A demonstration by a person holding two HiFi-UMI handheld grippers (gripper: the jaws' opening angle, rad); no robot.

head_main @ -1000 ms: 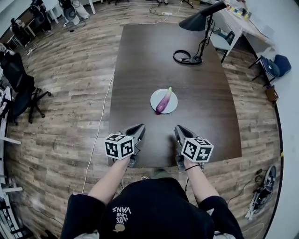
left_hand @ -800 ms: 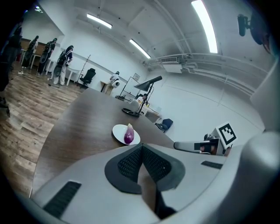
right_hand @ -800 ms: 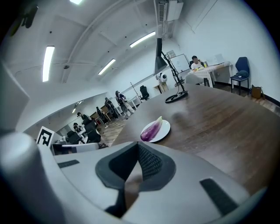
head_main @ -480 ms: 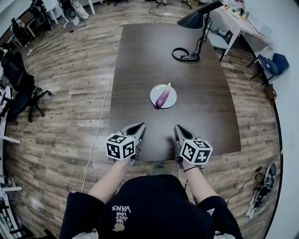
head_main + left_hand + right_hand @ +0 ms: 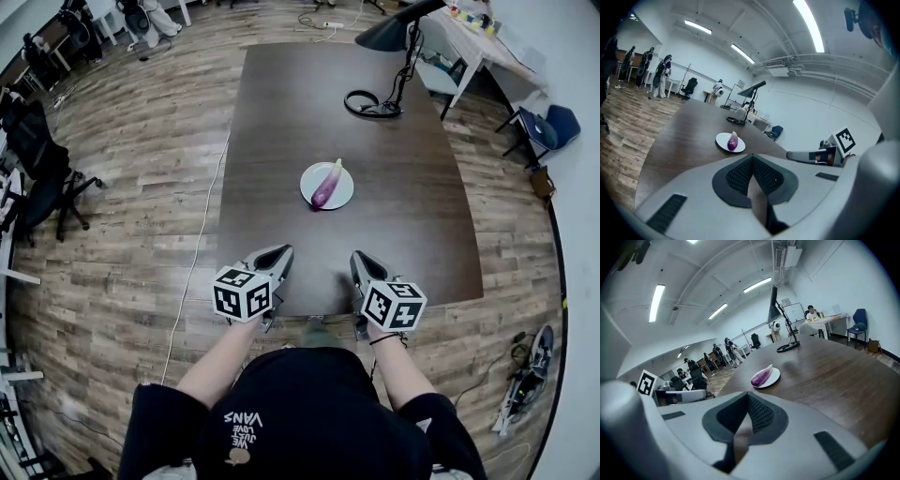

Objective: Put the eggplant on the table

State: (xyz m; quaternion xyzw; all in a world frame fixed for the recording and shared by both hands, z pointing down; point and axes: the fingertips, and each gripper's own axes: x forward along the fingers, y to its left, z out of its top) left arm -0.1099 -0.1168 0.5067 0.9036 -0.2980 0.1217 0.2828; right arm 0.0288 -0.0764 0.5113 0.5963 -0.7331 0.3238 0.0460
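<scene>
A purple eggplant (image 5: 327, 184) with a pale green tip lies on a white plate (image 5: 343, 195) in the middle of the dark brown table (image 5: 394, 234). The left gripper view shows the eggplant (image 5: 733, 141) on its plate (image 5: 723, 139) ahead; the right gripper view shows the eggplant (image 5: 763, 376) and the plate (image 5: 774, 378) ahead too. My left gripper (image 5: 281, 256) and right gripper (image 5: 360, 262) hover side by side over the table's near edge, well short of the plate. Both are shut with nothing between the jaws.
A black desk lamp (image 5: 386, 56) stands at the table's far end, its round base (image 5: 361, 101) near the right side. Office chairs (image 5: 37, 169) stand on the wood floor to the left. A white desk (image 5: 478, 37) and a blue chair (image 5: 553, 127) are at the right.
Both grippers have shifted slightly, staying shut at the near edge. The plate with the eggplant sits a little higher in the head view as the head camera moved.
</scene>
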